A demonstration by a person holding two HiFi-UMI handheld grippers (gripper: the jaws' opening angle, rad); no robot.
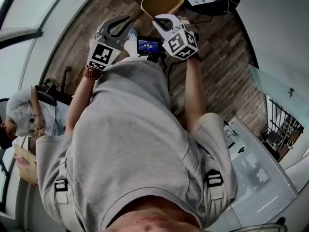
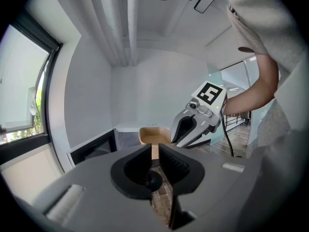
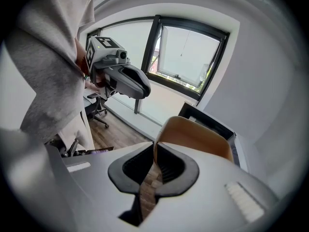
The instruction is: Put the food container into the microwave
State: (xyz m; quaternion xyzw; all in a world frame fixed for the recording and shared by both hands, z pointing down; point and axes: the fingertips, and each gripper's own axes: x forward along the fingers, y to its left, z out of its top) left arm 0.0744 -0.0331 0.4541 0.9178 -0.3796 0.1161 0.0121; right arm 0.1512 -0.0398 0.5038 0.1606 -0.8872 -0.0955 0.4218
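Note:
A tan food container (image 1: 161, 1) hangs over the wood floor, and my right gripper (image 1: 164, 21) is shut on its near rim. In the right gripper view the rim of the container (image 3: 193, 137) is pinched where the right gripper (image 3: 155, 146) closes. My left gripper (image 1: 129, 19) is beside it, a little to the left, shut and holding nothing. From the left gripper (image 2: 154, 149) I see the container (image 2: 154, 134) ahead. A dark-fronted box (image 3: 207, 120), probably the microwave, stands on a white counter beyond the container; the box (image 2: 91, 149) also shows at lower left in the left gripper view.
A small lit screen (image 1: 148, 45) sits at the person's front between the grippers. A seated person (image 1: 19, 115) is at the left. An office chair (image 3: 99, 108) stands by the window (image 3: 186, 57). A glass desk (image 1: 260, 173) lies to the right.

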